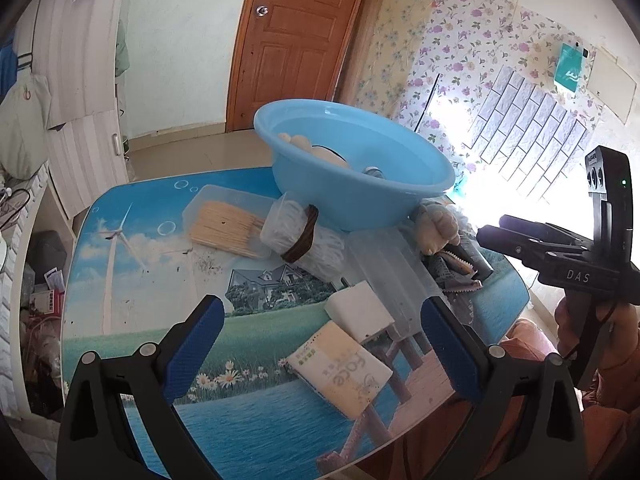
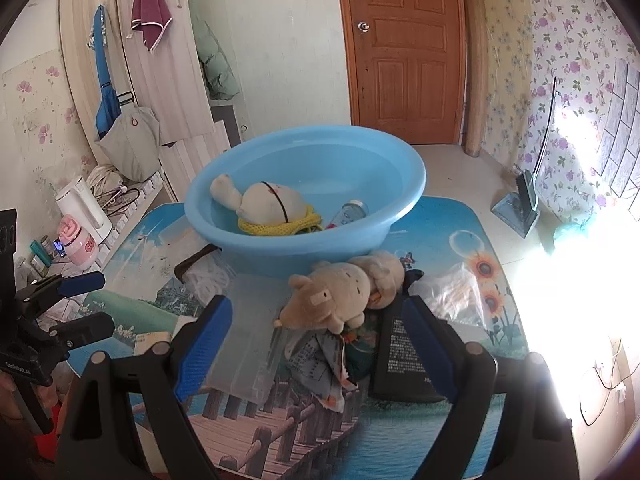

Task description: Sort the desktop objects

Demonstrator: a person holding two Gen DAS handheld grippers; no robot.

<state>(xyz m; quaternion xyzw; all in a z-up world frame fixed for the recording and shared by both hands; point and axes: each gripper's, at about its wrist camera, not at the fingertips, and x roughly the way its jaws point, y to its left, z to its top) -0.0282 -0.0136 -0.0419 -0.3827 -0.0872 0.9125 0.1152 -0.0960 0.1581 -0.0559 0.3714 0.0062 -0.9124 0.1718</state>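
Hovering wide apart and empty, right gripper (image 2: 316, 344); just beyond its fingers, plush toy (image 2: 340, 294) lying across, snout toward the left finger; farther ahead, blue basin (image 2: 400, 200). Left gripper (image 1: 324, 344) likewise spread, tissue pack (image 1: 340, 368) between its fingers, long axis diagonal.

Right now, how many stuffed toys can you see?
2: one cream stuffed toy lies inside the blue basin, one beige stuffed toy lies on the table just in front of it. Clutter may hide others.

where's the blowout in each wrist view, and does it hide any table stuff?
Left wrist: glare at right behind the right hand-held gripper, washing out the table edge there. Right wrist: right side blown out over the floor; plush toy and blue basin stay readable.
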